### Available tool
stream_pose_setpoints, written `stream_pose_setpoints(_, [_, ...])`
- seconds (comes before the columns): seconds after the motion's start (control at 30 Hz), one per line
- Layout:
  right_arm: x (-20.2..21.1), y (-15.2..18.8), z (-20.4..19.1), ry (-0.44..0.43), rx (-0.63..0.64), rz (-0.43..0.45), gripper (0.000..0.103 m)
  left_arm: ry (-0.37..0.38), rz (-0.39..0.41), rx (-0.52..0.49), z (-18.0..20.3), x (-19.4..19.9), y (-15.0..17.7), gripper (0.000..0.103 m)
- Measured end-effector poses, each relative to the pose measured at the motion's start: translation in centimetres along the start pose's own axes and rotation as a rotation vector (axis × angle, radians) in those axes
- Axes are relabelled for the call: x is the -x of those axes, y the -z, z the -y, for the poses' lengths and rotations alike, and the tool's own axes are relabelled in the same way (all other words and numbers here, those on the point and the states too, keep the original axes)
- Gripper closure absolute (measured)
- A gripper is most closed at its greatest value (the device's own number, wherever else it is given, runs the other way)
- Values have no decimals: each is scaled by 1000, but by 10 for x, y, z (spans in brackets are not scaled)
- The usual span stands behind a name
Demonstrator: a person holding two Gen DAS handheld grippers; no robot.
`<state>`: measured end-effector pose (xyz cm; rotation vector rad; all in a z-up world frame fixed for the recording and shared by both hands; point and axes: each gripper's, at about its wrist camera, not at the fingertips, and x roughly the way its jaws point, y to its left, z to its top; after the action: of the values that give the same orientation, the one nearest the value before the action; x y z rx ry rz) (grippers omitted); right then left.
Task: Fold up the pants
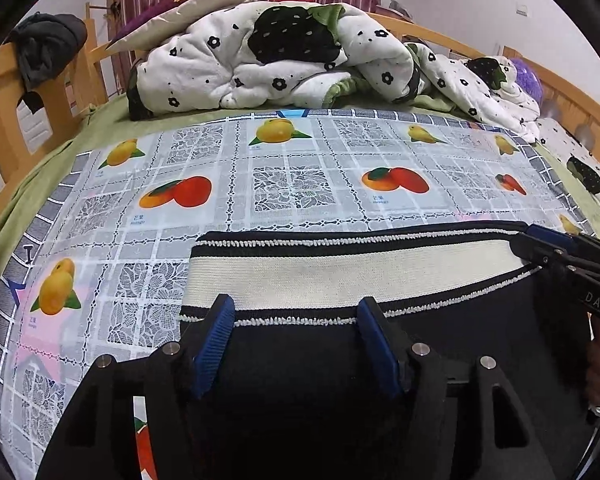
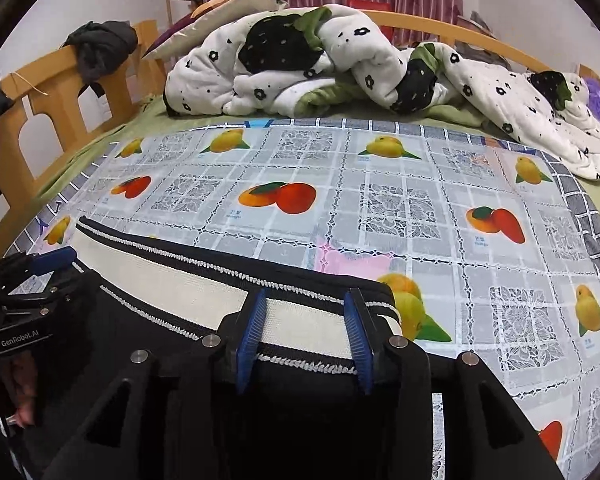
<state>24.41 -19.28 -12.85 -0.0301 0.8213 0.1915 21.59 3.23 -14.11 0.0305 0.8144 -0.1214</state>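
Note:
Black pants [image 1: 300,360] with a wide cream waistband [image 1: 340,272] edged in black and white trim lie flat on the fruit-print cloth [image 1: 260,176]. My left gripper [image 1: 296,316] is open, its blue-padded fingers [image 1: 216,340] standing apart over the left part of the waistband. My right gripper [image 2: 306,312] is open too, fingers [image 2: 254,328] astride the waistband [image 2: 180,284] near its right end. Each gripper shows at the edge of the other's view: the right gripper [image 1: 556,246] and the left gripper [image 2: 50,260].
A rumpled white flowered quilt [image 1: 284,56] and a pillow [image 1: 188,8] lie at the far side of the bed. A wooden bed frame [image 1: 4,120] with dark clothes [image 1: 48,44] draped on it stands to the left. Green sheet [image 1: 40,168] borders the cloth.

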Motion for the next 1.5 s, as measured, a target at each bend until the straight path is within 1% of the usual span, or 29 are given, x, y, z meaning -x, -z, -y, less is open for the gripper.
stream_pose_setpoints(0.1, [0,0,1,-9,-7,0,62,16,-7,9,-2,-2,-1,40])
stream_pose_setpoints(0.23, [-1,0,1,-4,-2,2,62,5,-22,-10,2,-4,0,37])
stream_pose_setpoints(0.3, [-1,0,1,-3,0,5,62,17,-26,-15,2,-4,0,31])
stream_pose_setpoints(0.33, [0,0,0,-4,0,6,62,25,-29,-16,2,-5,0,30])
stream_pose_setpoints(0.5, [0,1,1,-3,1,8,62,26,-29,-16,2,-5,0,29])
stream_pose_setpoints(0.77, [0,2,1,-5,2,11,62,27,-26,-24,4,-5,1,26])
stream_pose_setpoints(0.97, [1,2,0,0,3,15,62,48,-30,-43,9,-5,0,16])
stream_pose_setpoints(1.13, [1,1,-2,11,14,6,62,81,-42,-49,3,0,-1,16])
stream_pose_setpoints(1.3, [13,0,-2,22,29,-19,60,104,-58,-16,-4,9,2,16])
stream_pose_setpoints(1.43, [33,14,-6,32,80,-30,60,104,-57,-36,-5,25,14,16])
stream_pose_setpoints(1.5, [45,24,-3,25,82,-36,60,129,-87,-31,-8,31,23,16])
